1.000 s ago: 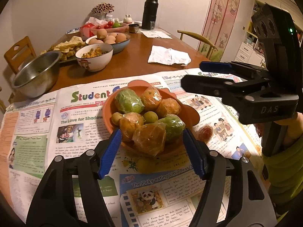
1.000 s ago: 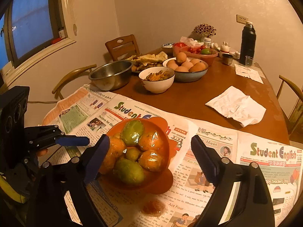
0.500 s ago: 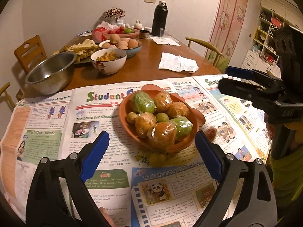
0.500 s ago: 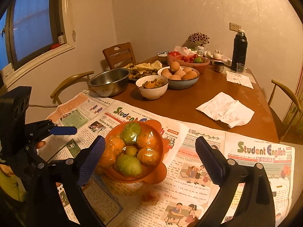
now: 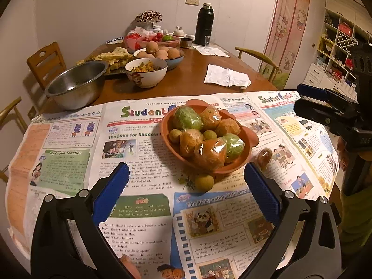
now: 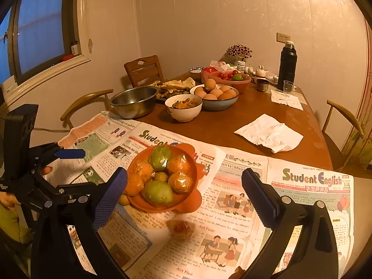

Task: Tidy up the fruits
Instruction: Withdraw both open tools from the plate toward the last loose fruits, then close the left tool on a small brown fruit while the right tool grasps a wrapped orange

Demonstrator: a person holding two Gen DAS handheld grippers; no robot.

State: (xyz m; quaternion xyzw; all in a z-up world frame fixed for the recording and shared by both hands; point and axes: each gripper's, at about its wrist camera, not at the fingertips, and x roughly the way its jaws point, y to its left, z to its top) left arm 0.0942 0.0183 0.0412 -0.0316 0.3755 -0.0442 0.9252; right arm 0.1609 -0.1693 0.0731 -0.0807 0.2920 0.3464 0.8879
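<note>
My left claw (image 5: 186, 174) stands wide, its jaws having just been opening, with nothing between the blue pads (image 5: 111, 190). My right claw (image 6: 183, 181) is wide too, just opened further, and empty. The orange bowl (image 5: 234, 167) sits at the centre of the left view on the newspaper (image 5: 69, 162) that covers the near end of the counter (image 5: 190, 81). It is heaped with wrapped orange and green fruits (image 5: 186, 118). One small round fruit (image 5: 204, 182) lies on the paper touching the bowl's near rim, and a wrapped brownish fruit (image 5: 264, 156) lies just right of the bowl. In the right view that wrapped one (image 6: 181, 229) lies below the bowl (image 6: 186, 204).
</note>
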